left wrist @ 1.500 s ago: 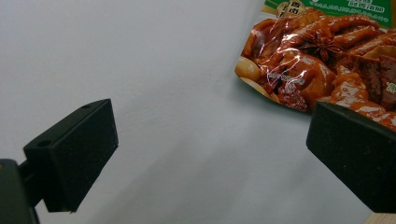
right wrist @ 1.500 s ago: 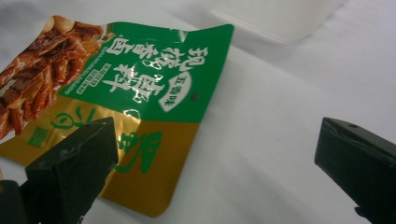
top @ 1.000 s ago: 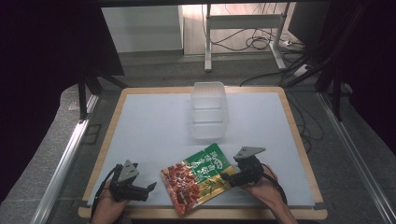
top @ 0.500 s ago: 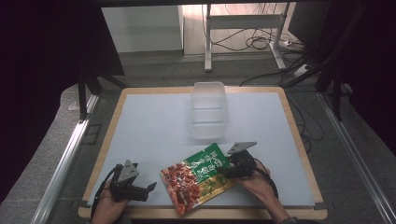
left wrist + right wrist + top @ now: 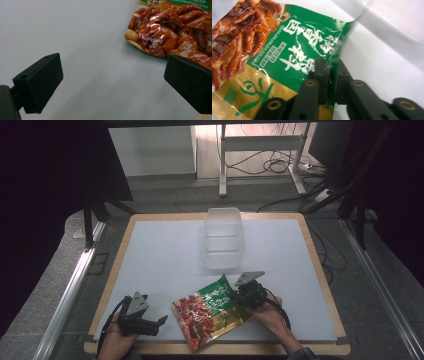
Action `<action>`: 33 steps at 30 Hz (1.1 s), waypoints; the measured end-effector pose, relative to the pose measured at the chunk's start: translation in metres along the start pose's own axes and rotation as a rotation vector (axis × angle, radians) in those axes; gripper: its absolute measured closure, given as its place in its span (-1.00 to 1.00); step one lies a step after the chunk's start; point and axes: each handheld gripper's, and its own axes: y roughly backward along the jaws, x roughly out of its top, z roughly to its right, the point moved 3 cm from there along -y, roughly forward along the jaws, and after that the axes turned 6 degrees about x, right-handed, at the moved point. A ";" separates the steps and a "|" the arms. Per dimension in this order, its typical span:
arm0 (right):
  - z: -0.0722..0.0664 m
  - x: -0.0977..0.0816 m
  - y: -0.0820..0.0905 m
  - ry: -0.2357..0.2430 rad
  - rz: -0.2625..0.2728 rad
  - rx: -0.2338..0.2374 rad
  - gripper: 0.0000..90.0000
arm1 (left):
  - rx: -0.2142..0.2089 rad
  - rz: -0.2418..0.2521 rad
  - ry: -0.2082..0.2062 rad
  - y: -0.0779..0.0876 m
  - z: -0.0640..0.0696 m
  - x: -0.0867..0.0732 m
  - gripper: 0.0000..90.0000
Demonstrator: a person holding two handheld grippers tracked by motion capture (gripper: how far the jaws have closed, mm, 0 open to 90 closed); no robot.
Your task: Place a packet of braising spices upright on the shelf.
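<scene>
A green and red food packet point(image 5: 210, 312) lies flat near the table's front edge. In the right gripper view the packet point(image 5: 287, 47) shows white lettering on green, and its right edge stands up between the jaws. My right gripper point(image 5: 244, 296) point(image 5: 331, 68) has just been closing and is now shut on that edge. My left gripper point(image 5: 159, 322) point(image 5: 113, 80) rests on the mat to the left of the packet point(image 5: 175, 27), open, with bare mat between its pads and the packet's corner just beyond its right pad.
A clear plastic container point(image 5: 223, 240) stands at the middle back of the white mat point(image 5: 160, 255). A wooden rim point(image 5: 320, 265) frames the mat. Cables and a metal stand lie on the floor beyond the table.
My right gripper slid left onto the packet's right edge and its jaws closed on it. The left gripper stayed where it was.
</scene>
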 end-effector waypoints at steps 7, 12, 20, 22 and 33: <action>-0.004 0.005 0.002 -0.003 -0.003 -0.008 0.98 | 0.000 0.001 0.002 0.000 0.000 0.000 -0.95; -0.007 0.010 0.009 0.000 0.012 -0.002 0.98 | 0.001 0.004 0.009 0.000 -0.001 0.000 -0.95; -0.008 0.021 0.026 -0.017 0.052 0.055 0.97 | 0.002 0.005 0.011 0.000 -0.001 0.000 -0.95; -0.008 0.024 0.029 -0.029 0.063 0.075 0.97 | 0.000 0.007 0.018 0.001 -0.001 0.000 -0.95; -0.015 0.051 0.045 -0.014 0.095 0.097 0.98 | 0.000 0.007 0.014 0.001 -0.001 0.000 -0.95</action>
